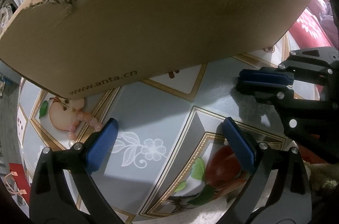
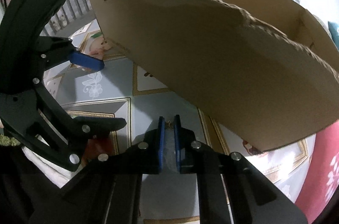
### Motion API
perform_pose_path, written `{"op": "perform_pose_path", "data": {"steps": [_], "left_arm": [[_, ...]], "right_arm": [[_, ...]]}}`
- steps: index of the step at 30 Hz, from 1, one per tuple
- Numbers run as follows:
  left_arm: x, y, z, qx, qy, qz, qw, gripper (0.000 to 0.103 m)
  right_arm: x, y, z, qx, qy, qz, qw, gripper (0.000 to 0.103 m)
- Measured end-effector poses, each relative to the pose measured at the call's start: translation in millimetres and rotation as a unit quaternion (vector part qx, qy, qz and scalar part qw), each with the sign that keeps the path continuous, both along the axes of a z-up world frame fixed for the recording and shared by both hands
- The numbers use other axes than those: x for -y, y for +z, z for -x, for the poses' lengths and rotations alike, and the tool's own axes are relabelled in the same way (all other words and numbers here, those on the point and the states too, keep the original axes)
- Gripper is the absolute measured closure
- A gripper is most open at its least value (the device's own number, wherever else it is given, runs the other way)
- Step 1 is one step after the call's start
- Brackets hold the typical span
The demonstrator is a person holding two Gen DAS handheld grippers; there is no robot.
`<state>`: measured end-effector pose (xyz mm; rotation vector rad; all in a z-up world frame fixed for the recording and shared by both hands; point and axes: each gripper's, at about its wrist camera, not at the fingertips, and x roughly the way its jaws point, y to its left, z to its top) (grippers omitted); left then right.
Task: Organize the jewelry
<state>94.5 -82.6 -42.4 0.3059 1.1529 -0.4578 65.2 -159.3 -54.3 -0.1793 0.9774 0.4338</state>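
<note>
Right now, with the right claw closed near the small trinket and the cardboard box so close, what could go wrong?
1. The right claw pinches only a small bronze-coloured trinket at its very tips; whether the grip is secure cannot be told, so it may slip out when lifted.
2. The torn brown cardboard box has a high ragged front wall; the claw or trinket could catch on it.
3. The pink bead bracelet lies beside the open left claw and could be knocked aside.

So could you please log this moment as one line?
right gripper: shut on small charm | left gripper: open, empty | bead bracelet: on table | box: behind
</note>
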Motion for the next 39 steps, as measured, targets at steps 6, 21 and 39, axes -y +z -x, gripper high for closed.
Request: {"op": "perform_pose_path", "data": {"steps": [6,21,39], "left_arm": [[-1,1,1,0.0,0.003,-0.001,1.0,0.007],[-15,9,10,0.022,0.013,0.031,0.9992,0.007],[-93,36,9,0.062,0.08,0.055,0.9933,0.045]], "right_arm": [[10,0,5,-0.005,-0.03,-0.013,0.999,0.094],[37,5,15,-0.002,-0.095,-0.049,0.994,0.094],[33,4,13,-0.003,-0.097,-0.07,0.993,0.094]]}}
